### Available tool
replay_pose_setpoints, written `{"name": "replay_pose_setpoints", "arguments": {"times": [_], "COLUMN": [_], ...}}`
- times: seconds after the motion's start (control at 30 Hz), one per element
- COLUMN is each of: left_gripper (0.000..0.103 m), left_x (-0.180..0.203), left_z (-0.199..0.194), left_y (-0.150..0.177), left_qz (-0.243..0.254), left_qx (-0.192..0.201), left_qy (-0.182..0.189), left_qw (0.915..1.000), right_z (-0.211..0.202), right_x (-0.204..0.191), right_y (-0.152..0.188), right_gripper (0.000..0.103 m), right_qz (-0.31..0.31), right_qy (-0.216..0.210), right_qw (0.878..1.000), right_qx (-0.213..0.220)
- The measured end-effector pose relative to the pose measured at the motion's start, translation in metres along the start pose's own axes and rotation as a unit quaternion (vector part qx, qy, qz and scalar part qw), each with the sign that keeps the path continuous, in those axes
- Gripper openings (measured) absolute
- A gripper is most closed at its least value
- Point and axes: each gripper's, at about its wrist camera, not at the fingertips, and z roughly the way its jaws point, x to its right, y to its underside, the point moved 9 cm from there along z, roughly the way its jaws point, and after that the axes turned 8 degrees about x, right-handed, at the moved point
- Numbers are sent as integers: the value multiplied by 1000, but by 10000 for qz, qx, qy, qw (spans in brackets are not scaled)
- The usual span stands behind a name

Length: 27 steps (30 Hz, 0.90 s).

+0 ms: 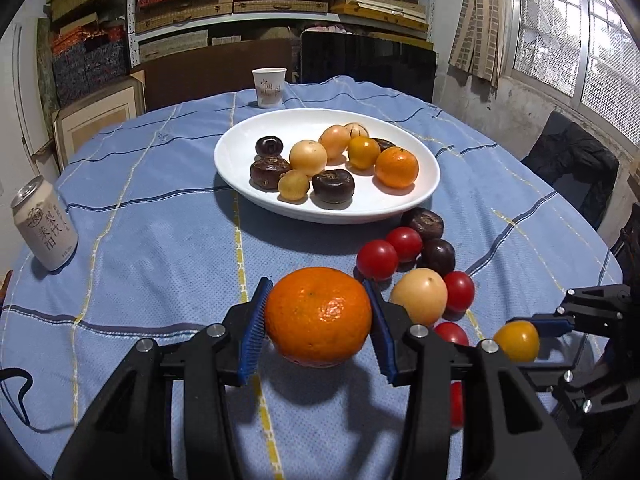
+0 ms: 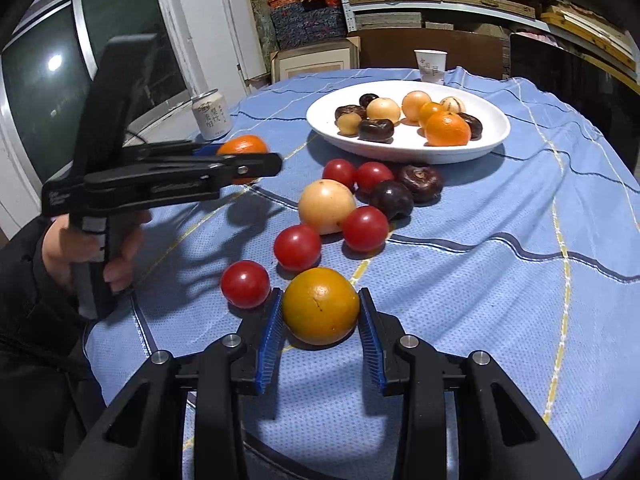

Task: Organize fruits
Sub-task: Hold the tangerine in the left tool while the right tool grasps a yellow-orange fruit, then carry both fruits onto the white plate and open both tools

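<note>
Fruits (image 1: 308, 157) fill white plate (image 1: 240, 152); left tool (image 1: 318, 320) grips orange (image 1: 318, 316).

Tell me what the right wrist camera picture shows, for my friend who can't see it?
The right gripper holds a yellow-orange fruit between its blue pads, above a blue tablecloth. Beyond it lie red tomatoes, a pale fruit and dark ones, then a white plate of fruit. At left, the left gripper holds an orange.

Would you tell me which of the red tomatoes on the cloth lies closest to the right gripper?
The tomato just left of the right gripper, almost against its left finger; the other tomatoes sit farther off, toward the plate.
</note>
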Motion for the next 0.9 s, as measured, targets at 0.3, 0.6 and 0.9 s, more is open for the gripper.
{"name": "replay_pose_setpoints", "arguments": {"times": [0.3,0.6,0.9], "left_gripper": [45,45,45], "left_x": [13,33,59], "left_z": [-35,7,84], "left_y": [-8,-53,-79], "left_qz": [238,435,309], "left_qx": [234,223,-53], "left_qy": [-19,179,445], "left_qw": [9994,9986,9985], "right_z": [-22,-11,61], "right_x": [22,72,135], "right_y": [-30,-113,-149], "right_gripper": [37,38,38], "right_qz": [183,320,752], "right_qy": [148,458,716], "right_qw": [9991,9963,9939], "right_qx": [348,661,366]}}
